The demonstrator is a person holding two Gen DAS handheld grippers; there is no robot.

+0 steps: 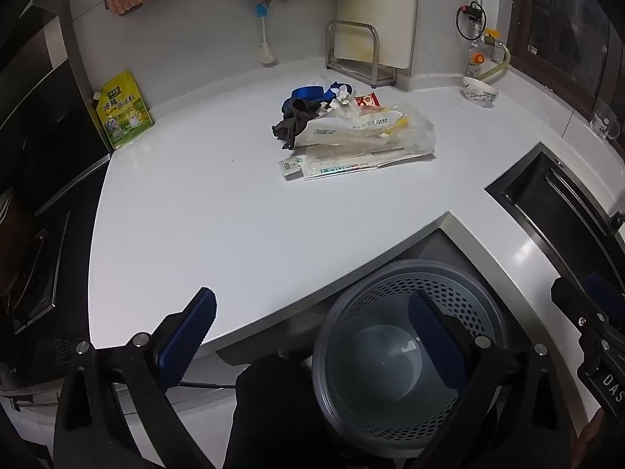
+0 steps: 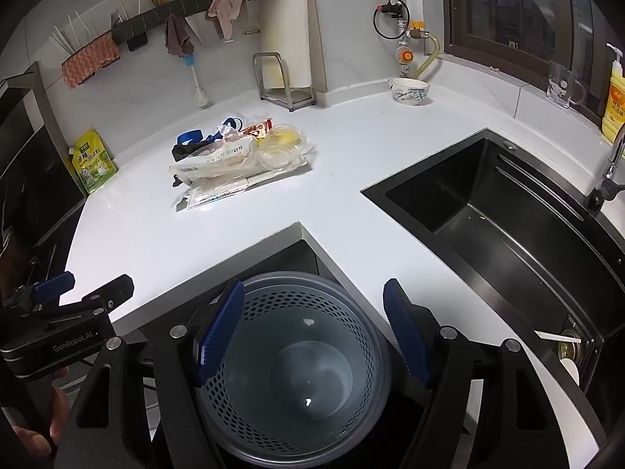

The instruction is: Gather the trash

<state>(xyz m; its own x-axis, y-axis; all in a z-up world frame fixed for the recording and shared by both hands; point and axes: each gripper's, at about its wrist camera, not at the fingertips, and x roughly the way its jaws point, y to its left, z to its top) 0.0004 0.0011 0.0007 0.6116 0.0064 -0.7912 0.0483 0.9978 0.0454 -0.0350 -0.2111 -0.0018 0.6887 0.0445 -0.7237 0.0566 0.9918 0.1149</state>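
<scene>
Open right tongs [image 2: 314, 332] above grey wastebasket [image 2: 297, 435], trash pile [image 2: 234, 160] beyond.

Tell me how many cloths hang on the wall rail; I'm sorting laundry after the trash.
3: an orange zigzag-patterned cloth at the rail's left end, a dark brownish rag mid-rail, and a pale pink cloth to its right. Others may be hidden.

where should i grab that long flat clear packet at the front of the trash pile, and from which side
Take the flat clear packet by its near left corner, which juts clear of the pile onto bare counter. Come in low from the counter's front edge, since it lies flat and other wrappers overlap its far side. Both the left gripper and right gripper are open over the bin.
</scene>
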